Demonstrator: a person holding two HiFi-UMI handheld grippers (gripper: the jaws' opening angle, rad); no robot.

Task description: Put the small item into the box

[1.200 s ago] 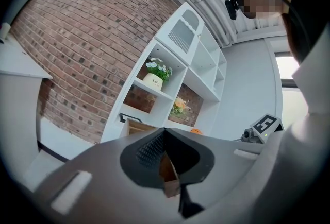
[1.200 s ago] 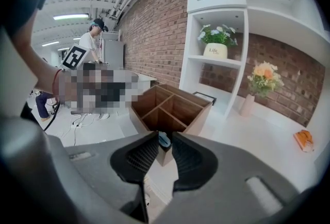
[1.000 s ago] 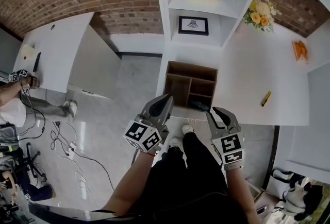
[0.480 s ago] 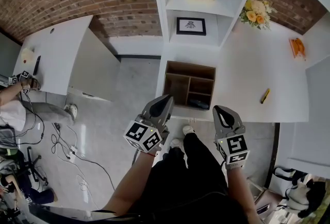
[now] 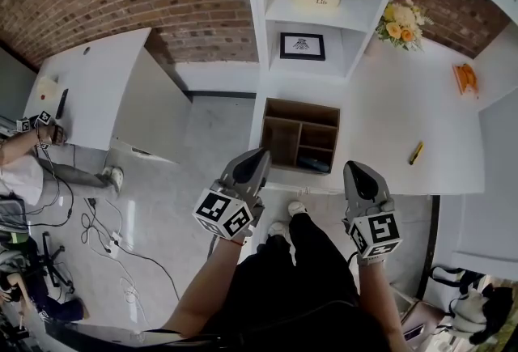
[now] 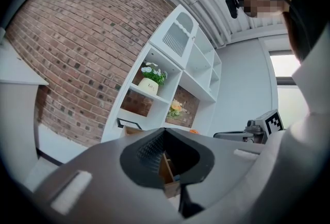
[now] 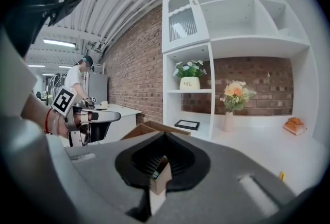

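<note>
So, the big white table (image 5: 388, 116) runs out from a tall white shelf unit (image 5: 257, 19). The brown wooden box (image 5: 299, 112) sits at the table's near edge, with its compartments open toward the head view. Both grippers hang just in front of it, above the person's legs. The left gripper (image 5: 259, 154) has its jaws pressed together with nothing in them, and it's the same for the right gripper (image 5: 354, 167). The small yellow item (image 5: 416, 153) lies on the table to the right of the box, well apart from both grippers. A dark thing (image 5: 314, 165) lies in the box's lower right compartment.
</note>
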